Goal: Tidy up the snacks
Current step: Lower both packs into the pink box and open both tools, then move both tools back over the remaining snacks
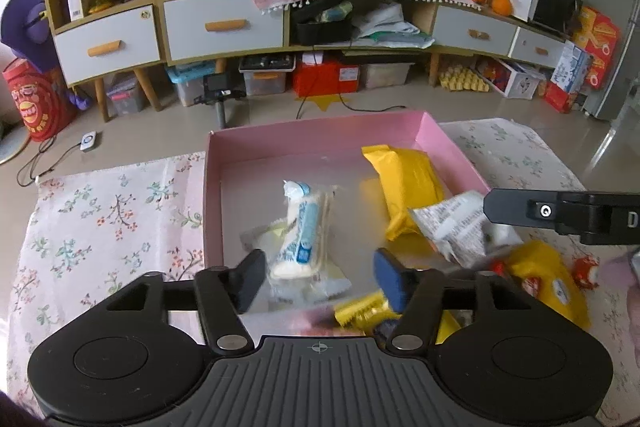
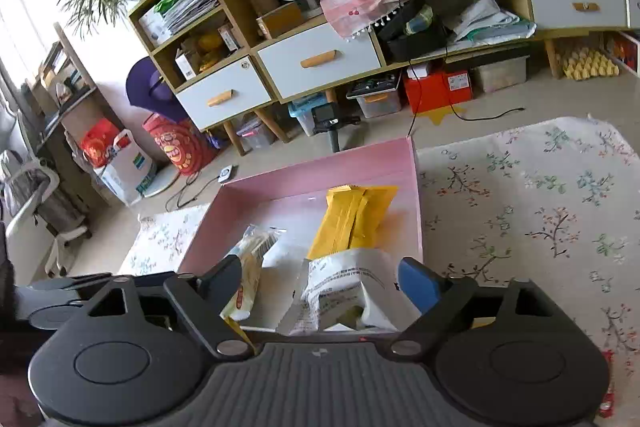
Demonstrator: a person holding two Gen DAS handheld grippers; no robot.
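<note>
A pink box (image 1: 312, 139) sits on the floral tablecloth. In it lie a white and blue snack pack (image 1: 300, 231), a yellow pack (image 1: 404, 187) and a white printed pouch (image 1: 460, 223). My left gripper (image 1: 320, 279) is open, its jaws either side of the white and blue pack, just above it. My right gripper (image 2: 320, 283) is open over the box's near right corner, with the white pouch (image 2: 348, 291) between its fingers and apart from both. The yellow pack (image 2: 356, 215) lies beyond it. The right gripper's arm also shows in the left wrist view (image 1: 560, 213).
More snacks lie outside the box by its near right corner: a gold wrapper (image 1: 360, 311), a yellow bag (image 1: 548, 283) and a red piece (image 1: 586, 267). The floral cloth (image 2: 540, 211) spreads to the right. A cabinet (image 1: 224, 23) stands across the floor.
</note>
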